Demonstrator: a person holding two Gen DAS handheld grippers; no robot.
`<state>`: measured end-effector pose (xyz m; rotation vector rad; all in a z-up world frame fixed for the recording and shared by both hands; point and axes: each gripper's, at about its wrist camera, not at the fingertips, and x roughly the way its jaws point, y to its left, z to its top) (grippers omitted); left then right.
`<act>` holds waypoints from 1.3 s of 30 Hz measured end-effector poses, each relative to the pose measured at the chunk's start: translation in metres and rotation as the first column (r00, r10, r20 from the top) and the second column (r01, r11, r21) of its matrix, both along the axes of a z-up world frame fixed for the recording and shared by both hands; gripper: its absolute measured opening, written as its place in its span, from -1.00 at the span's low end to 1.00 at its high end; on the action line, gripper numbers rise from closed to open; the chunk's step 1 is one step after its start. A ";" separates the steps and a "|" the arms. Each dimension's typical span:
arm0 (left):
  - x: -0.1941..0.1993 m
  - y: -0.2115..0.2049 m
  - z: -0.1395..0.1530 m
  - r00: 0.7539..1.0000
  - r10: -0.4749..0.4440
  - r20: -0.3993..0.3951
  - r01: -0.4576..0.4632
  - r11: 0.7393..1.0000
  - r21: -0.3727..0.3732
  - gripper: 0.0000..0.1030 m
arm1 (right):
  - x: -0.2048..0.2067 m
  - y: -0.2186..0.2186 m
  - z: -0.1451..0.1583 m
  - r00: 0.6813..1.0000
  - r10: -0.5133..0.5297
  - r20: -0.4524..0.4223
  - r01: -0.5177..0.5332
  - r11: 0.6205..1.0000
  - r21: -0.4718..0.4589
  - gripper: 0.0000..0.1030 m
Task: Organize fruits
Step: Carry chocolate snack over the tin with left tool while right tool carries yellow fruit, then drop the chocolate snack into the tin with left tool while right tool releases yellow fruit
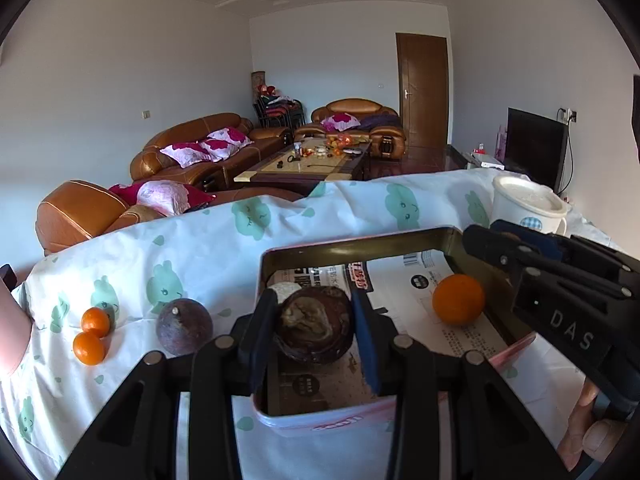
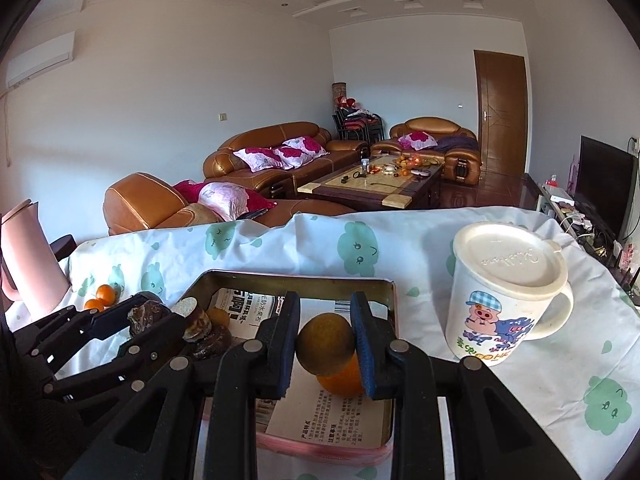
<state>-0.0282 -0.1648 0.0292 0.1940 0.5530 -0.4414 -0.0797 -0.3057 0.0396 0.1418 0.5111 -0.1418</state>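
Observation:
A pink-rimmed metal tin (image 1: 360,242) lined with printed paper sits on the cloth-covered table. My left gripper (image 1: 316,330) is shut on a dark brown wrinkled fruit (image 1: 314,326), held over the tin's left part. An orange (image 1: 458,299) lies in the tin at the right. My right gripper (image 2: 325,346) is shut on a brownish-green round fruit (image 2: 325,344), held just above that orange (image 2: 340,378) in the tin (image 2: 390,300). The left gripper (image 2: 160,320) with its dark fruit shows at the left of the right wrist view. A purple round fruit (image 1: 184,326) and two small oranges (image 1: 92,334) lie on the cloth left of the tin.
A white lidded mug (image 2: 506,292) with a cartoon print stands right of the tin. A pink object (image 2: 28,256) stands at the table's left end. The table's far edge drops off toward sofas and a coffee table behind.

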 end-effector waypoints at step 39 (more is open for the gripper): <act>-0.020 0.002 -0.001 0.993 0.089 0.081 -0.093 0.995 0.048 1.00 | 0.006 -0.003 -0.006 0.998 0.041 0.043 -0.044 0.997 0.070 0.60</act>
